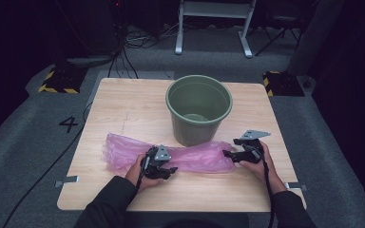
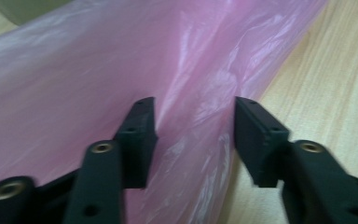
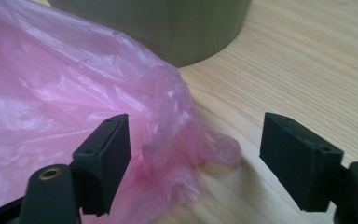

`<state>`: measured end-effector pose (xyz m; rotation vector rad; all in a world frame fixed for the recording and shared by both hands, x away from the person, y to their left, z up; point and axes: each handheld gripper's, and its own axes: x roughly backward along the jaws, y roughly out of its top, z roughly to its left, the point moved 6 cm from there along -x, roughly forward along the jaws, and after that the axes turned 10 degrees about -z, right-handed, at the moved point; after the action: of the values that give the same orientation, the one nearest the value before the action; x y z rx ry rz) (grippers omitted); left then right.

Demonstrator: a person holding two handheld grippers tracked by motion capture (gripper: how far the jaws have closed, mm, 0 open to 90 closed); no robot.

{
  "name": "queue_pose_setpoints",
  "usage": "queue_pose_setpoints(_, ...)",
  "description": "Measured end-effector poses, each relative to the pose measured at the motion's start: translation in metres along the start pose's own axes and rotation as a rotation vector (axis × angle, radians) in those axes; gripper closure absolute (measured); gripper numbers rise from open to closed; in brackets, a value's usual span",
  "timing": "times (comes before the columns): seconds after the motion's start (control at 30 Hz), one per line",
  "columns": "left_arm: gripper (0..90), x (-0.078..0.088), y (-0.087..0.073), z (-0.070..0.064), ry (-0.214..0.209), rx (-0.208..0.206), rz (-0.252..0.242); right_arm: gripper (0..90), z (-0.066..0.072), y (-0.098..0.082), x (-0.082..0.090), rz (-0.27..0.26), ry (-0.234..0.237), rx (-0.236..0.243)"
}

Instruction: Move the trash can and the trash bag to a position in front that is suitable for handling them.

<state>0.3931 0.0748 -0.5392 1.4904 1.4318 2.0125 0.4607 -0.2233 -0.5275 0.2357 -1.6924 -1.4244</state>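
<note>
Along the near half of the bench (image 1: 123, 102), the pink plastic bag (image 1: 195, 159) lies flat and stretched sideways, from near the left edge toward the right edge, with its middle just in front of the green bucket (image 1: 199, 114). The bucket stands upright close to the far edge, and the bag's far side reaches its base.

Your left tool (image 1: 164, 166) sits low over the bag's near edge, roughly midway along the bench. In the left gripper view its jaws stand partly apart with a raised fold of the bag (image 2: 196, 107) between them; the left pad lies against the film, the other stands just off it, so nothing is clamped.

Your right tool (image 1: 228, 154) is at the bag's right-hand end, pointing toward the left edge. In the right gripper view its jaws stand wide apart. The crumpled end of the bag (image 3: 177, 130) lies between them, next to the left pad, while the right pad is well clear over bare wood. It grips nothing.
</note>
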Motion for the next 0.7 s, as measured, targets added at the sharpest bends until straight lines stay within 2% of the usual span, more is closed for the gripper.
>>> queue_pose_setpoints(0.13, 62.9, 0.001, 0.0, 0.004, 0.021, 0.01, -0.01, 24.0, -0.004, -0.004, 0.018, -0.031, -0.008, -0.004)
queue_pose_setpoints(0.17, 64.5, 0.001, 0.0, 0.006, 0.044, 0.008, -0.005, 24.0, -0.008, -0.005, 0.023, -0.038, -0.024, -0.007)
queue_pose_setpoints(0.2, 66.6, 0.001, 0.0, 0.006, 0.044, 0.008, -0.005, 24.0, -0.008, -0.005, 0.023, -0.038, -0.024, -0.007)
queue_pose_setpoints(0.23, 72.1, 0.003, -0.001, 0.01, 0.071, 0.001, -0.004, 24.2, -0.015, -0.007, 0.028, -0.043, -0.048, -0.02)
queue_pose_setpoints(0.33, 79.9, 0.005, -0.002, 0.016, 0.094, -0.017, -0.013, 24.4, -0.025, -0.011, 0.029, -0.028, -0.094, -0.025)
queue_pose_setpoints(0.4, 83.7, 0.005, -0.003, 0.017, 0.099, -0.02, -0.016, 24.7, -0.03, -0.013, 0.028, -0.026, -0.101, -0.04)
queue_pose_setpoints(0.43, 85.6, 0.005, -0.004, 0.018, 0.096, -0.016, -0.021, 24.8, -0.035, -0.016, 0.028, -0.024, -0.115, -0.063)
queue_pose_setpoints(0.47, 86.8, 0.006, -0.004, 0.02, 0.109, -0.027, -0.018, 24.8, -0.037, -0.017, 0.027, -0.021, -0.12, -0.067)
queue_pose_setpoints(0.6, 88.4, 0.007, -0.004, 0.024, 0.128, -0.041, -0.023, 24.3, -0.04, -0.021, 0.022, 0.004, -0.13, -0.062)
queue_pose_setpoints(0.7, 88.8, 0.011, -0.004, 0.026, 0.134, -0.037, -0.033, 20.3, -0.038, -0.024, 0.017, 0.034, -0.123, -0.044)
